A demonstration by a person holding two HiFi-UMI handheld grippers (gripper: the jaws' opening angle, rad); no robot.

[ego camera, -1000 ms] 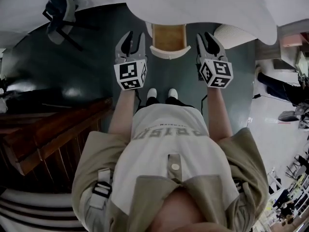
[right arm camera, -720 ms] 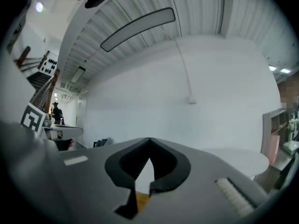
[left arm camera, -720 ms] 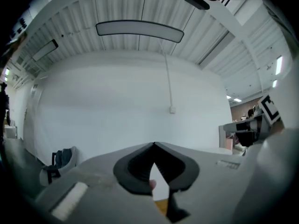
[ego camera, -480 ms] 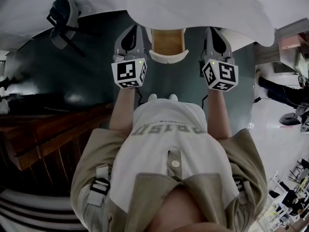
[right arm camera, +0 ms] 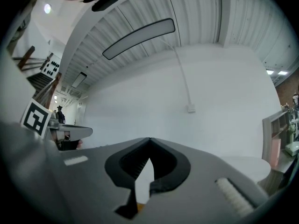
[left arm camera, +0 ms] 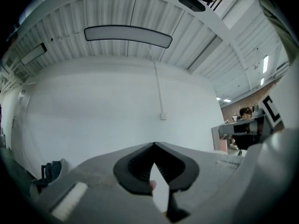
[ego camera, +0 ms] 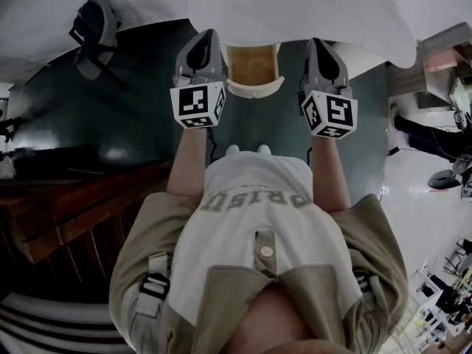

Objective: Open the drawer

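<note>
In the head view a drawer (ego camera: 254, 65) with a tan inside and a white curved front sticks out from under the white table (ego camera: 310, 6). It lies between my two grippers. My left gripper (ego camera: 208, 37) is held just left of it, jaws shut and empty. Just right of it is my right gripper (ego camera: 317, 46), also shut with nothing held. Neither touches the drawer. The left gripper view shows my left gripper (left arm camera: 153, 144) with its tips together against a white wall. My right gripper (right arm camera: 150, 139) looks the same in the right gripper view. The drawer is in neither gripper view.
A dark chair (ego camera: 94, 28) with clothing on it stands at the back left on the dark floor. A wooden stair rail (ego camera: 74, 212) runs along my left. A white ribbed basket (ego camera: 361, 51) sits right of the drawer. A seated person (left arm camera: 244, 113) is far right.
Both grippers have risen and moved toward the table edge. Their jaws, open a second ago, are now shut on nothing.
</note>
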